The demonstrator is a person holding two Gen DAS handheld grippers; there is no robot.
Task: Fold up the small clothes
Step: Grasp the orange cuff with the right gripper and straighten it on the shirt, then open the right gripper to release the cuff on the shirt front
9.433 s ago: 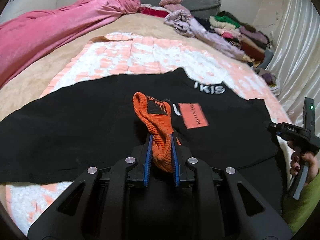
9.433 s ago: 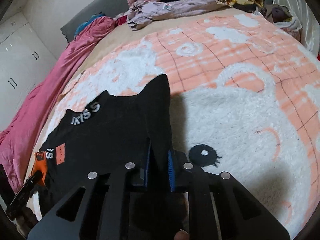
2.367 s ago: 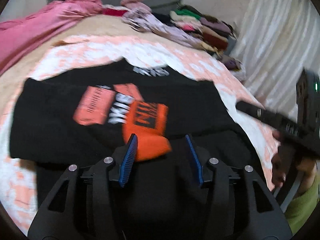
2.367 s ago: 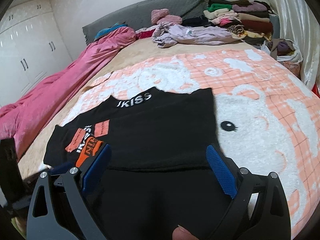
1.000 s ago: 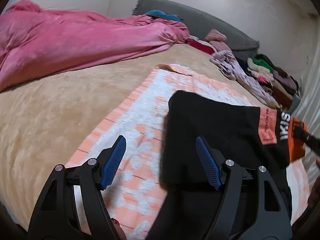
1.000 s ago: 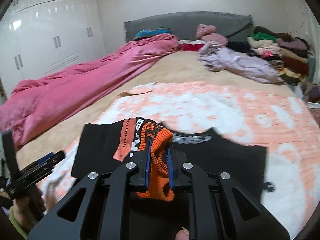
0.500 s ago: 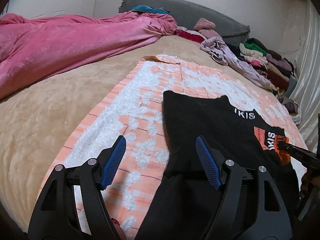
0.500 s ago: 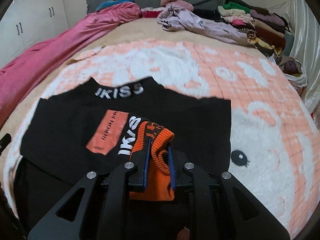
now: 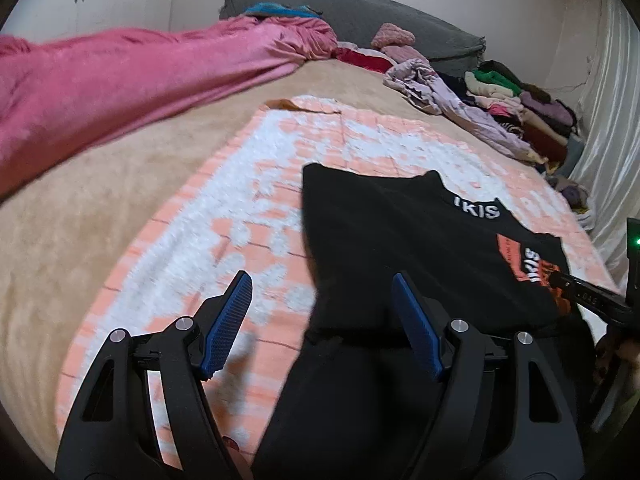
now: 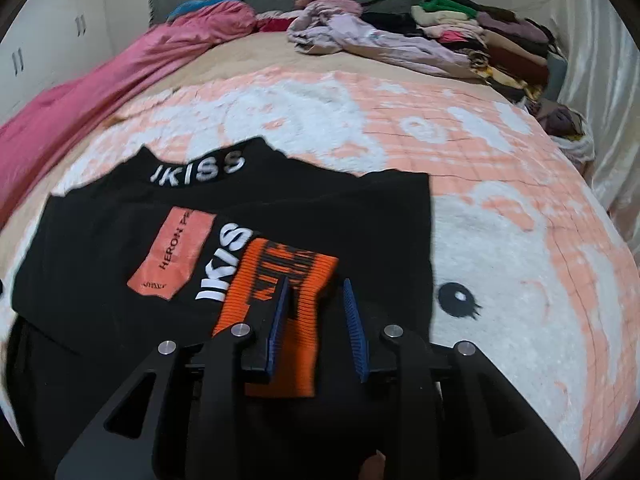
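A black sweatshirt with white "IKISS" lettering lies partly folded on a pink and white blanket. Its orange ribbed cuff lies flat on the black fabric. My right gripper is open over the cuff, its jaws apart on either side of the cuff's near end. My left gripper is wide open and empty above the sweatshirt's left edge. The right gripper's body also shows at the right edge of the left wrist view.
A pink duvet lies along the left side of the tan bed. Loose and stacked clothes lie at the back right. A white curtain hangs at the right.
My right gripper has opened and let go of the orange cuff, which now lies flat on the sweatshirt. My left gripper stays open and has shifted slightly.
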